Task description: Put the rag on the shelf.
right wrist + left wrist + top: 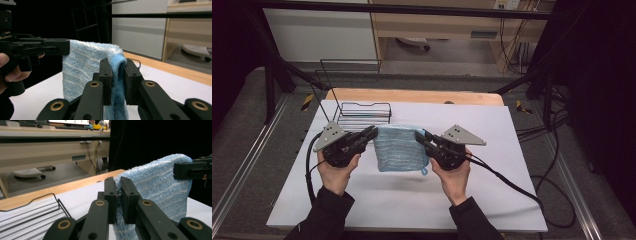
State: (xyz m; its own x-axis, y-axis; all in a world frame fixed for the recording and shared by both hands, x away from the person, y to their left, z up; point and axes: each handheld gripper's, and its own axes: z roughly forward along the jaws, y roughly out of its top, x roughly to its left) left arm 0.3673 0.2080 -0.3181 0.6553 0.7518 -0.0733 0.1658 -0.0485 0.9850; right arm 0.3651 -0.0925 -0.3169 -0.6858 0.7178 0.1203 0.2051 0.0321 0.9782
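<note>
A light blue striped towel (400, 148) hangs between the two grippers, held up by its top corners with its lower part on the white table sheet (412, 195). My left gripper (373, 132) is shut on the towel's left corner, and the left gripper view has its jaws pinching the terry edge (119, 185). My right gripper (419, 136) is shut on the right corner, where the cloth bunches between the jaws (117, 65). A small blue loop (425, 171) hangs at the towel's lower right corner. The towel (160, 182) stretches toward the other gripper in both gripper views.
A black wire rack (362, 112) stands just behind the towel on the far left of the sheet, and its rim (47, 197) lies close to my left gripper. The wooden table edge (412, 95) runs behind it. Cables trail off both grippers toward the near corners.
</note>
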